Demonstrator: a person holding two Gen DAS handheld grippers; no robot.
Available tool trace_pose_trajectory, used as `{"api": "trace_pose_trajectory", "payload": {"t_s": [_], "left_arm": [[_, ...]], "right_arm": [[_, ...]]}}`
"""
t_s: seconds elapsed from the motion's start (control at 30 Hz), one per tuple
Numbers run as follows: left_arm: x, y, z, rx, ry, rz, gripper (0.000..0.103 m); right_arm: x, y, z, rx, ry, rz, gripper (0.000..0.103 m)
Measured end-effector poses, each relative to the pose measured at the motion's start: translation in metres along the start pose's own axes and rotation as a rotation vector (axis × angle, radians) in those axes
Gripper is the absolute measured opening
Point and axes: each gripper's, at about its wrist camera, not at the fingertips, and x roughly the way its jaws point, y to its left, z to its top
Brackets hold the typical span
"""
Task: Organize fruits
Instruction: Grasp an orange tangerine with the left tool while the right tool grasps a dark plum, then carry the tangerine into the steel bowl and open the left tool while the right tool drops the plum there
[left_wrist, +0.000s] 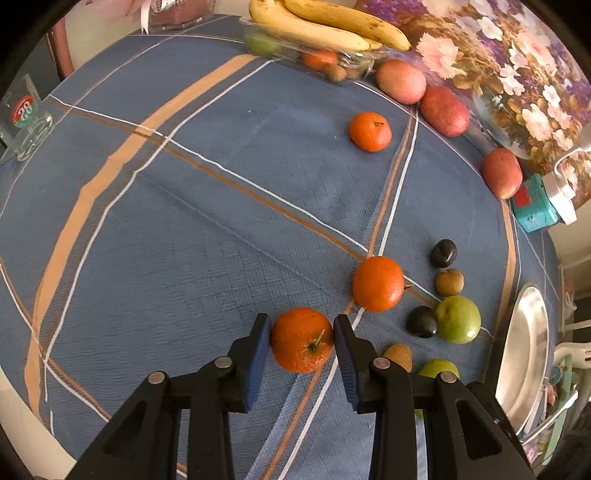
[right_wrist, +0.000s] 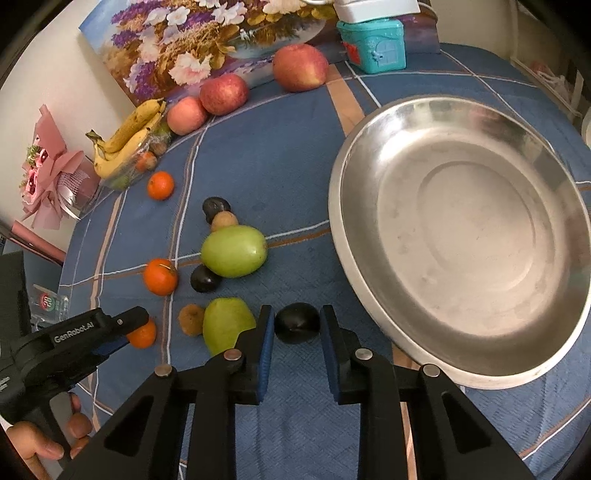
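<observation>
My left gripper (left_wrist: 302, 332) is shut on a stemmed orange tangerine (left_wrist: 302, 340) low over the blue cloth; it also shows in the right wrist view (right_wrist: 142, 334). My right gripper (right_wrist: 297, 325) is shut on a dark plum (right_wrist: 297, 323) beside the steel bowl (right_wrist: 369, 314). Two more tangerines (left_wrist: 377, 283) (left_wrist: 370, 131) lie on the cloth. Green apples (right_wrist: 233, 251) (right_wrist: 226, 323), dark plums (right_wrist: 205, 278) (right_wrist: 216, 206) and brown kiwis (right_wrist: 191, 319) (right_wrist: 224, 220) lie between the grippers.
Red apples (right_wrist: 300, 67) (right_wrist: 224, 93) (right_wrist: 185, 115) line the back by a flower painting (right_wrist: 192, 44). Bananas (left_wrist: 325, 26) lie on a clear tray of fruit (left_wrist: 258, 35). A teal box (right_wrist: 373, 44), a glass (left_wrist: 24, 118) and a pink bouquet (right_wrist: 48, 166) stand at the table's edges.
</observation>
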Motion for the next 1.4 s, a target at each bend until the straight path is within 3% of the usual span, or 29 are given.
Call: {"api": "trace_pose_trajectory", "payload": {"t_s": [0.17, 0.4, 0.6, 0.77, 0.97, 1.2, 1.3, 1.33, 1.4], "left_arm": [[-0.009, -0.002, -0.002, -0.003, -0.007, -0.005, 0.037], [-0.024, -0.035, 0.003, 0.056, -0.032, -0.021, 0.037], [-0.029, -0.101, -0.01, 0.207, -0.05, -0.06, 0.037], [-0.024, -0.169, -0.039, 0.376, -0.033, -0.116, 0.037], [-0.011, -0.216, -0.075, 0.499, 0.006, -0.144, 0.037], [0.0, -0.233, -0.092, 0.55, 0.038, -0.144, 0.039], [0.0, -0.232, -0.091, 0.547, 0.04, -0.156, 0.053], [0.001, -0.232, -0.09, 0.546, 0.04, -0.157, 0.055], [-0.001, -0.231, -0.09, 0.545, 0.04, -0.16, 0.055]], "right_arm": [[-0.014, 0.005, 0.006, -0.008, -0.036, 0.025, 0.026], [-0.041, -0.002, 0.026, -0.006, -0.112, -0.047, 0.026], [-0.06, -0.044, 0.042, 0.074, -0.163, -0.114, 0.026], [-0.064, -0.099, 0.04, 0.177, -0.158, -0.224, 0.026], [-0.074, -0.142, 0.033, 0.257, -0.155, -0.296, 0.026], [-0.069, -0.15, 0.031, 0.273, -0.128, -0.284, 0.027], [-0.066, -0.148, 0.033, 0.27, -0.123, -0.277, 0.03], [-0.067, -0.147, 0.034, 0.266, -0.125, -0.279, 0.037], [-0.07, -0.146, 0.033, 0.262, -0.131, -0.28, 0.039]]}}
